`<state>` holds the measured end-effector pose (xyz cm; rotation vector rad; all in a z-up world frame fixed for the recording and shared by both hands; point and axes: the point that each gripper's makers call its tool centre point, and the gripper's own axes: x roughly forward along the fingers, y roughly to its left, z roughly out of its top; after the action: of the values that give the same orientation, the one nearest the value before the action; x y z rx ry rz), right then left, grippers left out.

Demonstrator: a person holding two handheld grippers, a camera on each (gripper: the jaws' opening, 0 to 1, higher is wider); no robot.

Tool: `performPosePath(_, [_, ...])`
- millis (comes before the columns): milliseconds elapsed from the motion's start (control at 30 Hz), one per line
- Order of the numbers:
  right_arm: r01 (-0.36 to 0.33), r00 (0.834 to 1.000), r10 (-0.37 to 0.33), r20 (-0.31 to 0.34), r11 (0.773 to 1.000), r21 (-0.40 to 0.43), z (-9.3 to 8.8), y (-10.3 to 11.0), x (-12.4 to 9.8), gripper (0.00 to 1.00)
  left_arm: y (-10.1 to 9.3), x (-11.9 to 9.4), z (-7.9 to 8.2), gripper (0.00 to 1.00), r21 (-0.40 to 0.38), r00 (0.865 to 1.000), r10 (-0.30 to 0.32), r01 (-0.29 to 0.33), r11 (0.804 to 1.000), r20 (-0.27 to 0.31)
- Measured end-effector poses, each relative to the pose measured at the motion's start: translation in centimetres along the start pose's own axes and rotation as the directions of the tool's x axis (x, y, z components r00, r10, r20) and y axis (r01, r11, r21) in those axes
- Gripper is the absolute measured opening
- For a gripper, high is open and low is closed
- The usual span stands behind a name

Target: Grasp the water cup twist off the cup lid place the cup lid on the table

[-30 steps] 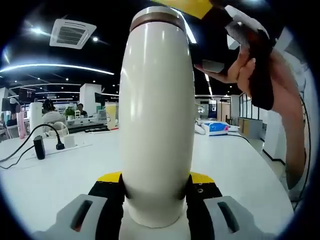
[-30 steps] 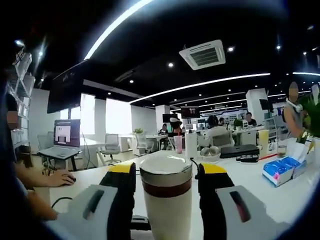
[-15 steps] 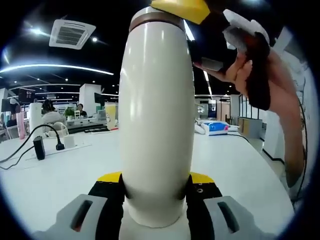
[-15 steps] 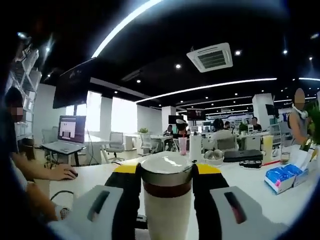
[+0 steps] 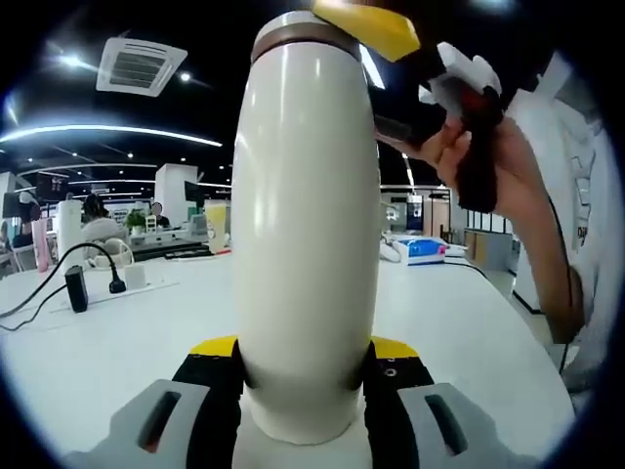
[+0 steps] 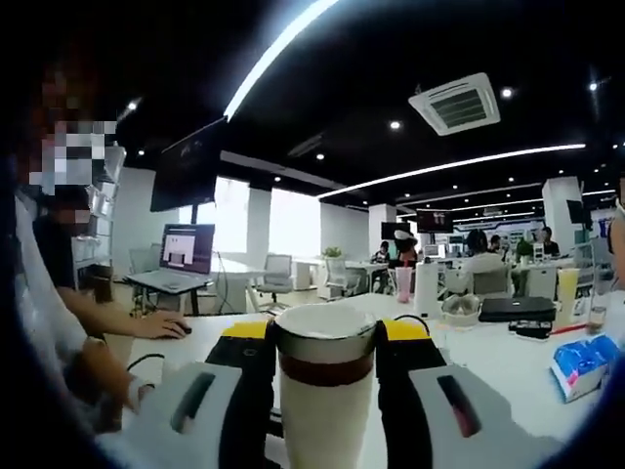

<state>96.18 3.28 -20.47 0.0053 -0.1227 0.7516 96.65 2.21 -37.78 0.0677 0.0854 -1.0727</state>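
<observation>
The cream water cup [image 5: 305, 244] stands upright with its long axis vertical, its lower body clamped between the left gripper [image 5: 303, 366] jaws, just above the white bench [image 5: 107, 342]. At its top the right gripper [image 6: 322, 342] has its jaws closed on the cup lid [image 6: 325, 332], above the brown band. The twist turns about that vertical axis, the left gripper holding the body fixed below
</observation>
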Motion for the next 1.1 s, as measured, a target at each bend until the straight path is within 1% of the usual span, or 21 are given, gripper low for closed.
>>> performPosePath(267, [-0.083,0.997,0.083,-0.009,0.997,0.008,-0.15,0.3,0.16,0.42,0.06,0.04,-0.01,0.49,-0.002,1.0,0.001,-0.001,1.0,0.001])
performPosePath(500, [-0.145,0.989,0.145,-0.013,0.989,0.02,-0.18,0.46,0.23,0.42,0.06,0.04,-0.01,0.49,-0.001,1.0,0.002,-0.002,1.0,0.001])
performPosePath(633, [-0.19,0.982,0.19,-0.018,0.982,0.021,-0.19,0.63,0.23,0.42,0.05,0.0,-0.02,0.49,0.001,1.0,0.002,-0.002,1.0,0.0])
performPosePath(767, [-0.243,0.97,0.244,-0.014,0.969,0.035,-0.19,0.51,0.36,0.42,0.08,-0.02,-0.02,0.49,-0.002,1.0,0.002,-0.002,1.0,0.0])
performPosePath(967, [-0.283,0.958,0.284,-0.026,0.959,0.03,-0.19,0.77,0.42,0.42,0.09,-0.01,-0.06,0.49,-0.002,1.0,0.004,-0.004,1.0,0.0])
performPosePath(1100, [-0.317,0.947,0.319,-0.035,0.948,0.038,-0.24,0.55,0.4,0.42,0.09,0.07,-0.08,0.49,-0.001,1.0,0.004,-0.004,1.0,-0.001])
